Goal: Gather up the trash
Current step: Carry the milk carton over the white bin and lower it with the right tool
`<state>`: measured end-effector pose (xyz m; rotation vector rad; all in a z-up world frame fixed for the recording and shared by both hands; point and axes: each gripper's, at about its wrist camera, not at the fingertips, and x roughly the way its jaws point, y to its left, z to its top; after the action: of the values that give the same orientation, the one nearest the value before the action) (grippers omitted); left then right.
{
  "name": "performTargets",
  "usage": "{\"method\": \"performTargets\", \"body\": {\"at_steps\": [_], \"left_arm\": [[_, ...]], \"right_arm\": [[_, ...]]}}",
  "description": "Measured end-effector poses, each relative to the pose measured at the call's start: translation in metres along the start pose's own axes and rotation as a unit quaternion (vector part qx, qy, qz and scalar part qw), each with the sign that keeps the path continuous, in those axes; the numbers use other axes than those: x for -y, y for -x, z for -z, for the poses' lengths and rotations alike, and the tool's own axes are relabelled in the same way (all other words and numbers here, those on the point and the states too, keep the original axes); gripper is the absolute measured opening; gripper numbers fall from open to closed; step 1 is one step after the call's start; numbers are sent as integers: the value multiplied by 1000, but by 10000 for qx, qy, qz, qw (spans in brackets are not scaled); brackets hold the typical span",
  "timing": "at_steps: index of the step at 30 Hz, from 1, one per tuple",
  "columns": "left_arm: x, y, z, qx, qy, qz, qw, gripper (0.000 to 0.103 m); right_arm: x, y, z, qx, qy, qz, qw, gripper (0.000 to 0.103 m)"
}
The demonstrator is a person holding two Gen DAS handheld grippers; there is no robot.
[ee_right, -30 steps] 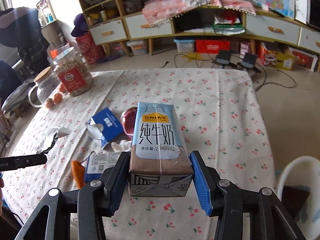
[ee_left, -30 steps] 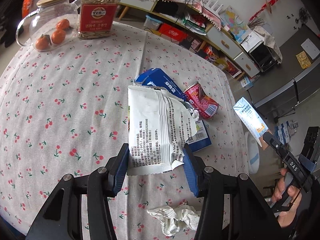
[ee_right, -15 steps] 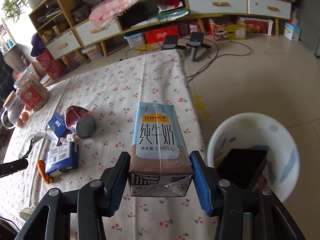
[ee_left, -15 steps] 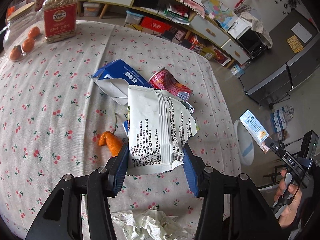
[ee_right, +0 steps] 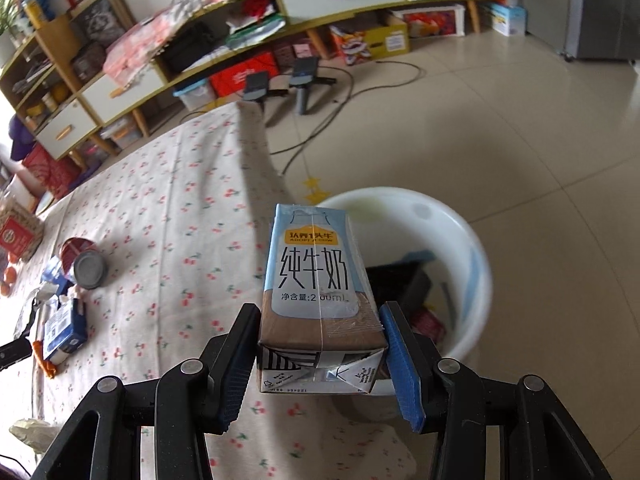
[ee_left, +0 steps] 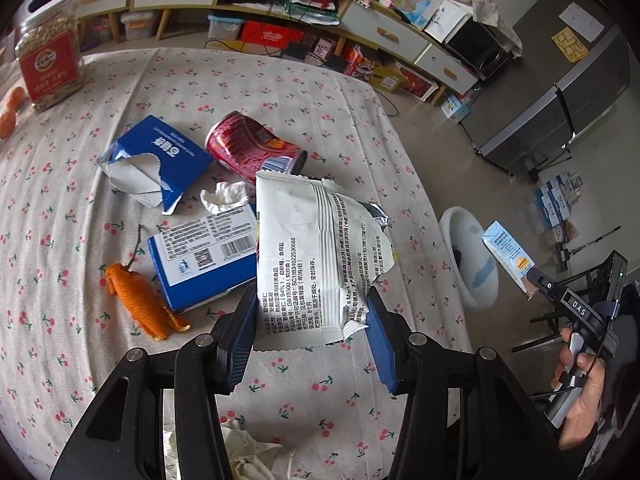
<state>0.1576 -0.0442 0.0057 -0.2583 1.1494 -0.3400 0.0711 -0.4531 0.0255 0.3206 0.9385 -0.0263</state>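
My left gripper [ee_left: 310, 340] is shut on a white snack wrapper [ee_left: 316, 256], held above the cherry-print tablecloth [ee_left: 280, 92]. My right gripper [ee_right: 320, 356] is shut on a light blue milk carton [ee_right: 316, 276], held over the table's edge, just short of the white trash bin [ee_right: 476, 256] on the floor. The bin holds a dark box and other trash. The carton [ee_left: 508, 254] and the bin [ee_left: 472, 260] also show in the left wrist view, beyond the table's right edge.
On the table lie a red can [ee_left: 252, 146], a torn blue box [ee_left: 160, 160], a blue-and-white box [ee_left: 204, 256], an orange peel [ee_left: 140, 300] and crumpled tissues [ee_left: 224, 198]. A nut jar [ee_left: 48, 64] stands far left. Shelves line the far wall.
My right gripper has carried the milk carton further right, past the table edge toward the bin. My left gripper has moved forward and right over the trash with the wrapper.
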Motion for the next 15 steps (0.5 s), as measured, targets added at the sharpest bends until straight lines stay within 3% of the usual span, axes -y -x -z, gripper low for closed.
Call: {"method": "performTargets", "body": {"at_steps": [13, 15], "left_arm": [[97, -57, -9, -425, -536, 273, 9973, 54], [112, -65, -10, -482, -619, 305, 9965, 54]], "right_arm": [[57, -17, -9, -357, -583, 17, 9977, 55], [63, -22, -10, -468, -696, 57, 9965, 62]]}}
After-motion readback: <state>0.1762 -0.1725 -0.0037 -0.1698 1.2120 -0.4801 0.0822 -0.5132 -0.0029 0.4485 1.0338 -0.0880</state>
